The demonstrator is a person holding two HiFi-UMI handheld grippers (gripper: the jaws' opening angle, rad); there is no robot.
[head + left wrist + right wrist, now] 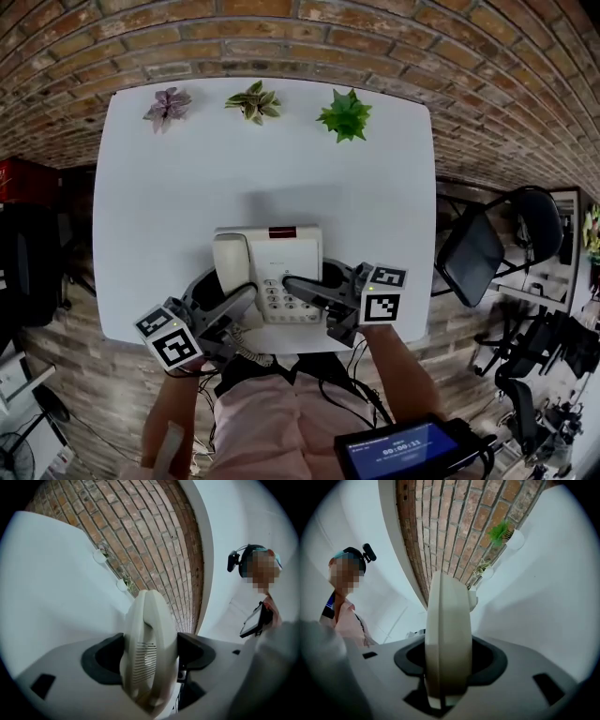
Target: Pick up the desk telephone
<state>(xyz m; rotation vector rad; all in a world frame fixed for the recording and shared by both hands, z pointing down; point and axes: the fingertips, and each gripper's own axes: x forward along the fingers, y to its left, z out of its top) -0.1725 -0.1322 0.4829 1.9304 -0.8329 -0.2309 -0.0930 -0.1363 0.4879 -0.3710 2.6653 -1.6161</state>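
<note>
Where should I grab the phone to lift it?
Take the phone from both sides: one grip across the handset on its left, one on its right edge. It lies flat and wide by the table's near edge, so opposed side grips should keep it level.

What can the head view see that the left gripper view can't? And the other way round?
Only the head view: the keypad of the telephone, the right gripper at the phone's right side, and a black chair beside the white table. Only the left gripper view: the person's head camera, and the slotted grille on the handset, which the left gripper clamps between its jaws. Both: the white table, the brick wall and the handset itself.
</note>
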